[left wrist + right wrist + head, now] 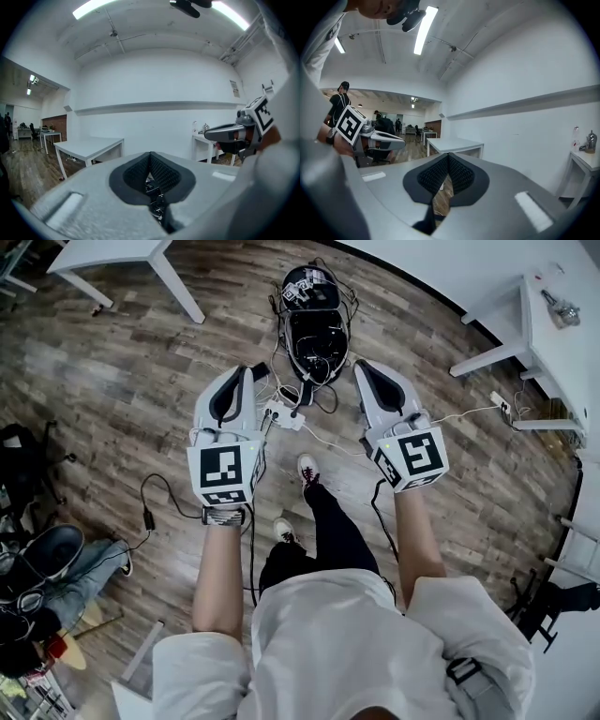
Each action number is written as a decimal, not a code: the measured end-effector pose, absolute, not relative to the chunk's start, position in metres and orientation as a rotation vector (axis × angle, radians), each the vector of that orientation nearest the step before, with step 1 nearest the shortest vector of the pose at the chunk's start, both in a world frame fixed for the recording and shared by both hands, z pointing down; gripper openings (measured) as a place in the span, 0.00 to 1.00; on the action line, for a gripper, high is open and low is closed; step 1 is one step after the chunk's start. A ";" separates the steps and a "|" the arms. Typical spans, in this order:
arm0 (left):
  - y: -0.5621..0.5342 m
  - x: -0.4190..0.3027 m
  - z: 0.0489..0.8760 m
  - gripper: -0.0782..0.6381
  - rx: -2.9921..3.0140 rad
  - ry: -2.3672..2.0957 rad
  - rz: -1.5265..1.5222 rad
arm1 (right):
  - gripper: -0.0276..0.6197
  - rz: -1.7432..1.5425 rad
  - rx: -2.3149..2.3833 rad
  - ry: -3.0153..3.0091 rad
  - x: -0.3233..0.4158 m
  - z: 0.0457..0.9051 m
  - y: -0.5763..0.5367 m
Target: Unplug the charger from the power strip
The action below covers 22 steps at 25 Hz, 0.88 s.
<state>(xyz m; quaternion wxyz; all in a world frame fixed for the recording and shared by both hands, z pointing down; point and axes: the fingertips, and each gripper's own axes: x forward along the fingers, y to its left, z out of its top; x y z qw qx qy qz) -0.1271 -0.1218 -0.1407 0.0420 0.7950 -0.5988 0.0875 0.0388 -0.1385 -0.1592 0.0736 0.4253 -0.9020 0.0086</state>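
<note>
Down on the wood floor (112, 381), well below both grippers: white power strip (281, 414), just ahead of the person's shoes (307, 468), sunk in a knot of leads (330, 439) and partly hidden behind the left gripper (255, 373). Cannot tell from this height about the charger: plugged in or already out.

Left gripper's fingers (136, 174) pressed together, pinching nothing. Same for the right gripper (362, 367): fingers (433, 174) closed on each other, empty, aimed roughly level across the room.

Risks, as a judgement only:
- No hold on strip or plug with both sets of fingers shut and held high; calls for coming down and spreading them first.
- Could snag a finger in the tangle of leads.
- Could drag the whole strip along instead of freeing the plug; better to pin the strip with one gripper.
- Could catch a shoe on loose leads near the feet.

Containers:
- Open black case (317, 343) on the floor just beyond the strip. Holds dark gear and coiled wires, some spilling over the rim toward the strip.
- Farther off, rounded black case (309, 285) with pale and shiny parts inside. Contents not identifiable.
</note>
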 end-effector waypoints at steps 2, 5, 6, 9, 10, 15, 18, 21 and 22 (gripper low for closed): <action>-0.110 -0.127 -0.160 0.12 2.436 -1.847 0.254 | 0.05 0.028 1.284 -2.720 0.038 -0.176 -0.125; -0.092 -0.123 -0.188 0.12 2.453 -1.849 0.226 | 0.05 0.020 1.276 -2.731 0.036 -0.201 -0.102; -0.087 -0.120 -0.196 0.12 2.465 -1.846 0.217 | 0.04 0.016 1.280 -2.733 0.038 -0.209 -0.095; -0.069 -0.116 -0.220 0.12 2.498 -1.850 0.193 | 0.05 0.001 1.315 -2.737 0.043 -0.230 -0.077; -0.063 -0.116 -0.226 0.12 2.505 -1.857 0.193 | 0.05 -0.008 1.323 -2.739 0.044 -0.237 -0.071; -0.023 -0.114 -0.250 0.12 2.527 -1.887 0.220 | 0.04 -0.063 1.344 -2.746 0.051 -0.268 -0.036; -0.002 -0.115 -0.260 0.12 2.541 -1.907 0.223 | 0.04 -0.105 1.347 -2.746 0.053 -0.281 -0.015; 0.013 -0.113 -0.266 0.12 2.562 -1.915 0.245 | 0.04 -0.125 1.350 -2.747 0.053 -0.288 0.000; 0.016 -0.113 -0.268 0.12 2.569 -1.915 0.250 | 0.04 -0.126 1.348 -2.750 0.052 -0.289 0.003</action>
